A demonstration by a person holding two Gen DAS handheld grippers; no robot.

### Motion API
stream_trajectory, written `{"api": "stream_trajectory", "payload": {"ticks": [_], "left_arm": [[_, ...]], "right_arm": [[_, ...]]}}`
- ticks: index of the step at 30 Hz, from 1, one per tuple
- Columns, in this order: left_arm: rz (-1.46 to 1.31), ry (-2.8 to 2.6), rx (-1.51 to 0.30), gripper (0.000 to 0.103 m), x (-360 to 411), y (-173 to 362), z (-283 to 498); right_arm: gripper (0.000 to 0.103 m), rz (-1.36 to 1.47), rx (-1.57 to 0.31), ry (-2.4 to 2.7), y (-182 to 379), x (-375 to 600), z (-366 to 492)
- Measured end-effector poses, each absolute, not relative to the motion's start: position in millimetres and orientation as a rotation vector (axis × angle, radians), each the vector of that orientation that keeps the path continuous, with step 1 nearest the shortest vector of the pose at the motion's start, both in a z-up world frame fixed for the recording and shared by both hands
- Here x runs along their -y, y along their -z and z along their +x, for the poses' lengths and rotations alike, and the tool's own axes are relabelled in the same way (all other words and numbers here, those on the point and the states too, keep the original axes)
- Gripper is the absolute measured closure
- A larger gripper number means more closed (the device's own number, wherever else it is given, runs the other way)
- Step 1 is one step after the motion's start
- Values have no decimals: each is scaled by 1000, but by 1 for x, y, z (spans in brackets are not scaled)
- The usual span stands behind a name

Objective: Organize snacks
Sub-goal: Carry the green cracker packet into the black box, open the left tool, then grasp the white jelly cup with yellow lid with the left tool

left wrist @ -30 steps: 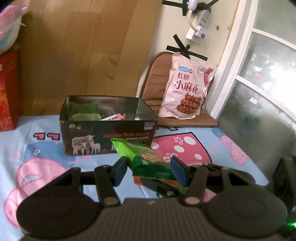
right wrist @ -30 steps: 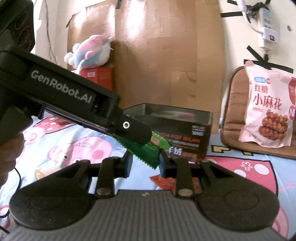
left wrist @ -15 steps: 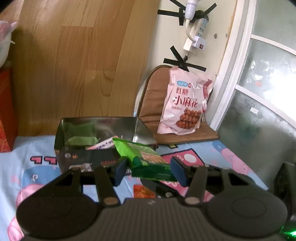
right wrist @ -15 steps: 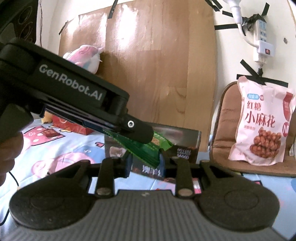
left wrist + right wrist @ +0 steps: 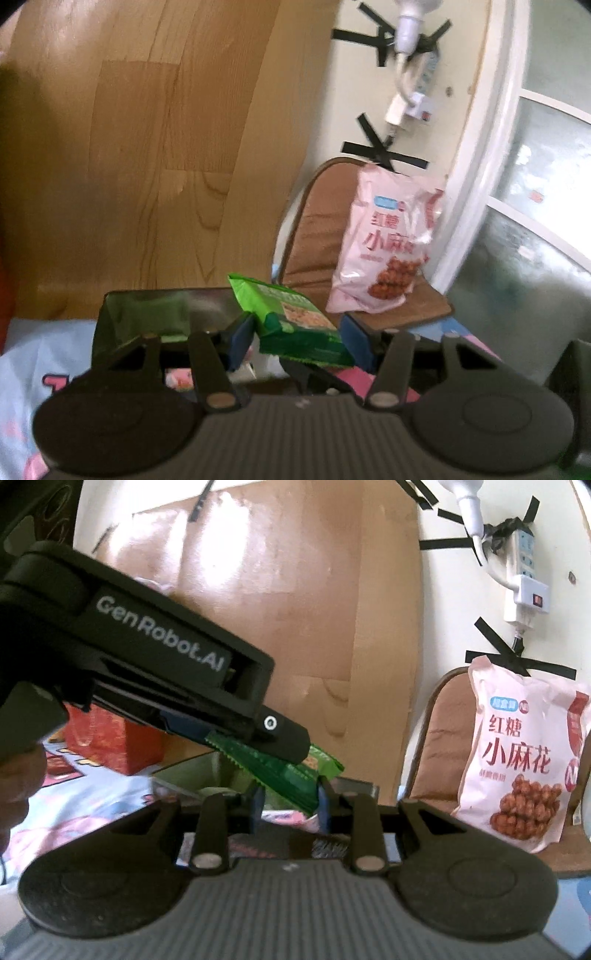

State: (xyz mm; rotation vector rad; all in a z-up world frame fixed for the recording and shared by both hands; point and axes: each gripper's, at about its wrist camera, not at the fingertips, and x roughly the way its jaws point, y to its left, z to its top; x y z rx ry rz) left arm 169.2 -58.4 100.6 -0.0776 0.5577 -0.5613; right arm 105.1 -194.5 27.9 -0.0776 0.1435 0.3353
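Observation:
A green snack packet [image 5: 295, 325] hangs in the air, gripped from two sides. My left gripper [image 5: 299, 334] is shut on it across its width, both blue pads against its edges. In the right wrist view the left gripper [image 5: 284, 746] reaches in from the left. My right gripper [image 5: 290, 805] is shut on the packet's [image 5: 291, 782] lower end. An open dark tin box [image 5: 122, 314] sits just beyond and below the packet, with green packets inside. The same tin box [image 5: 192, 775] shows behind the right fingers.
A pink snack bag [image 5: 388, 258] leans on a brown chair cushion [image 5: 317, 229] at the right. A wooden board [image 5: 147, 147] stands behind the tin. A red box [image 5: 110, 738] sits to the left. A cartoon-print cloth [image 5: 40, 350] covers the surface. A glass door [image 5: 535, 221] is at far right.
Both grippers have carried the green packet forward toward the tin, which now sits low in both views right under the packet. The grips are unchanged.

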Motion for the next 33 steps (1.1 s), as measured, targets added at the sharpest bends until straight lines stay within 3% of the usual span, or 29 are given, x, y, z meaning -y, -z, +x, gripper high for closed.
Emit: {"api": "stream_trajectory", "payload": {"ticks": [4,9,16,24,33], "left_arm": [[-99,525,-611,51,64,-84,197],[-101,496,-658,48,63,-69,207],[-143,539,-641,45,26,-80,151],[-285,493,-667,41,-63,-69,73],[-437,306,-679,40,-141,-45,13]], "right_arm": [[67,-103,-191,-320,-21,189,128],[46,-103,-189,-329,-17,190,121],[47,-30,-220,-339,-22,228,77],[47,309,-520,-285,31,318,29],[54,255,-560,-396,45,263,1]]}}
